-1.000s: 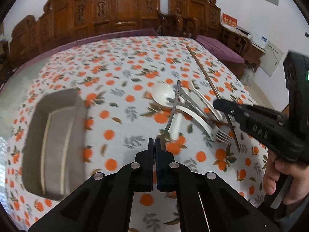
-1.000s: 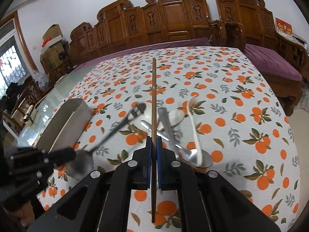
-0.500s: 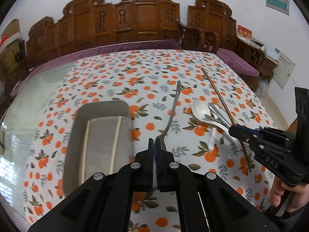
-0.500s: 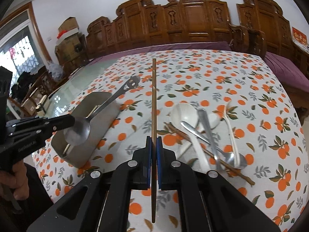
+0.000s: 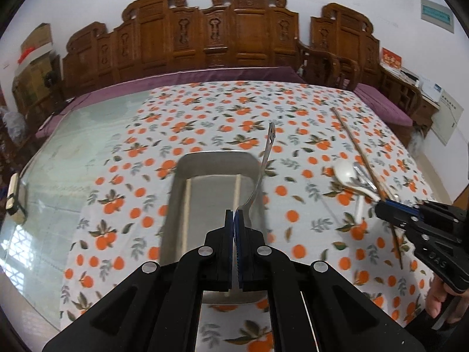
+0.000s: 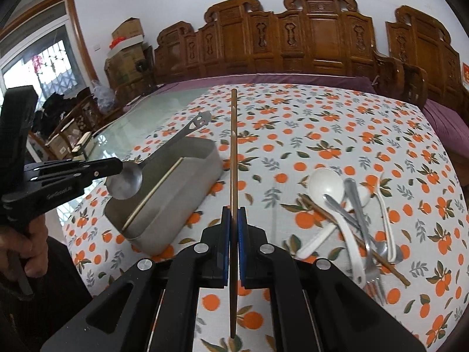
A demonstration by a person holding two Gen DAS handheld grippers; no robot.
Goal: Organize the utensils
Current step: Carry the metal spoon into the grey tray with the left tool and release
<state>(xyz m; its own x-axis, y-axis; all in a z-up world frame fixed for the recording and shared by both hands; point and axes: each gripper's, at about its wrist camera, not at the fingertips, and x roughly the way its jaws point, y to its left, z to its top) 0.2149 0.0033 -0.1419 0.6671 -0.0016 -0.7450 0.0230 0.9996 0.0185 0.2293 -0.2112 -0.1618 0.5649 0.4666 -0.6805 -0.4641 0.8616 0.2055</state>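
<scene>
My left gripper (image 5: pixel 234 220) is shut on a metal spoon (image 5: pixel 262 170) by its bowl, handle pointing away, held above the grey metal tray (image 5: pixel 178 205). In the right wrist view the same spoon (image 6: pixel 126 180) hangs over the tray's (image 6: pixel 187 205) left edge, in the left gripper (image 6: pixel 114 167). The tray holds two pale chopsticks (image 5: pixel 186 205). My right gripper (image 6: pixel 234 220) is shut on a brown chopstick (image 6: pixel 233 152), held above the cloth to the right of the tray. It also shows in the left wrist view (image 5: pixel 381 208).
A pile of utensils lies on the orange-patterned tablecloth (image 6: pixel 322 135) to the right: white plastic spoons (image 6: pixel 328 184), a metal fork (image 6: pixel 372 281), a metal spoon and another brown chopstick (image 6: pixel 351 234). Bare glass tabletop (image 5: pixel 58 158) lies to the left. Carved wooden chairs (image 5: pixel 234 38) line the far side.
My left gripper carried the metal spoon leftward from the utensil pile to above the tray. My right gripper lifted its chopstick and shifted left toward the tray.
</scene>
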